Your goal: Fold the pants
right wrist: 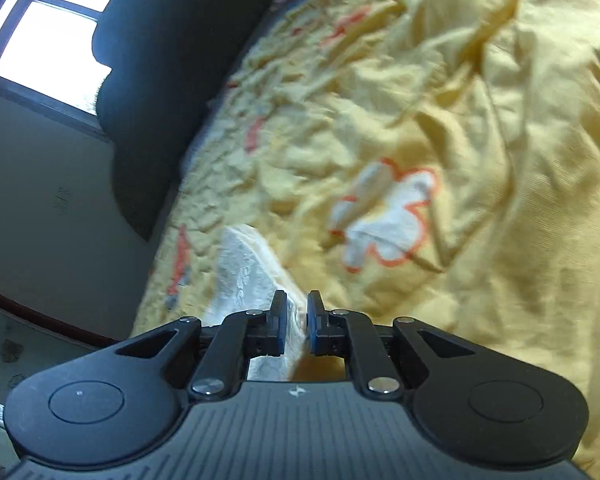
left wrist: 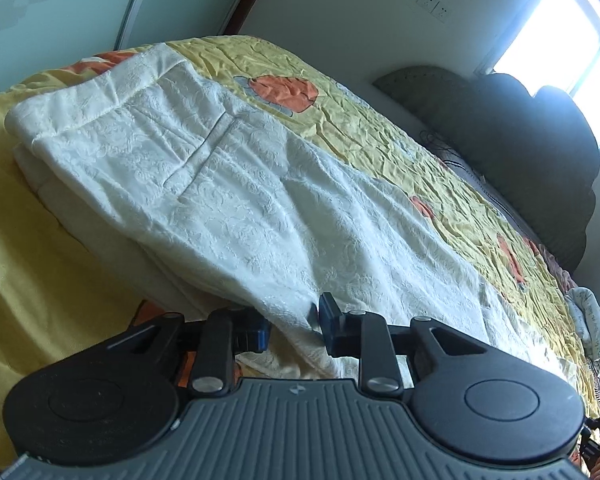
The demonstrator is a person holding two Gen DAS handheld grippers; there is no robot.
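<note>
White embossed pants [left wrist: 228, 200] lie spread on a yellow quilt [left wrist: 380, 120], waistband at the far left and legs running to the right. My left gripper [left wrist: 294, 322] has its jaws around the near edge of the pants, the cloth draped between the two fingers. In the right wrist view my right gripper [right wrist: 297, 314] is nearly shut, pinching a white edge of the pants [right wrist: 244, 272] that rises off the yellow quilt [right wrist: 460, 120]. That view is blurred.
The quilt has orange and white cartoon prints [right wrist: 384, 216]. A dark green headboard [left wrist: 532, 152] stands at the far right under a bright window [left wrist: 560, 40]. A wardrobe door [left wrist: 60, 0] stands behind the bed. The bed's edge and floor [right wrist: 40, 352] lie to the left.
</note>
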